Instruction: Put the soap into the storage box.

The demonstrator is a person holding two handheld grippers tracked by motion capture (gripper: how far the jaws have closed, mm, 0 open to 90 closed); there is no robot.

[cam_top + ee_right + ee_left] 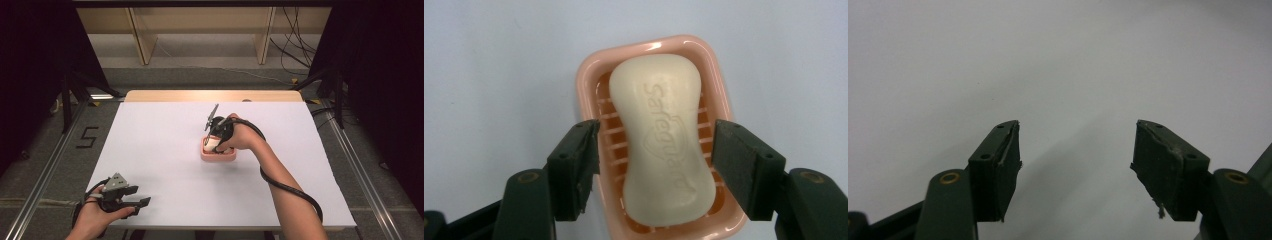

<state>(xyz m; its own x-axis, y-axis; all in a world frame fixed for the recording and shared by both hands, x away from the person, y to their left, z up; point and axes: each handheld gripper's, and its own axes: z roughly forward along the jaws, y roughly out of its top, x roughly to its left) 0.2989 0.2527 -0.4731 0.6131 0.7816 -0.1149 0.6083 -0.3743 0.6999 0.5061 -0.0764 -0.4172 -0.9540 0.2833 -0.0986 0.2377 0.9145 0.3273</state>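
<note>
A cream bar of soap (663, 145) lies in a pink slatted soap dish (719, 90) on the white table. My right gripper (655, 150) hovers over it, open, one jaw on each side of the bar with a small gap. From above, the right gripper (216, 139) sits over the pink dish (218, 156) at the table's middle. My left gripper (134, 202) rests near the front left edge, open, with nothing between its fingers; in its own view the left gripper (1078, 155) faces bare white surface.
The white table top (165, 150) has a wooden strip (210, 96) along its far edge. A black cable (292, 190) trails along the right forearm. Wooden shelf legs and loose cables stand on the floor beyond the table.
</note>
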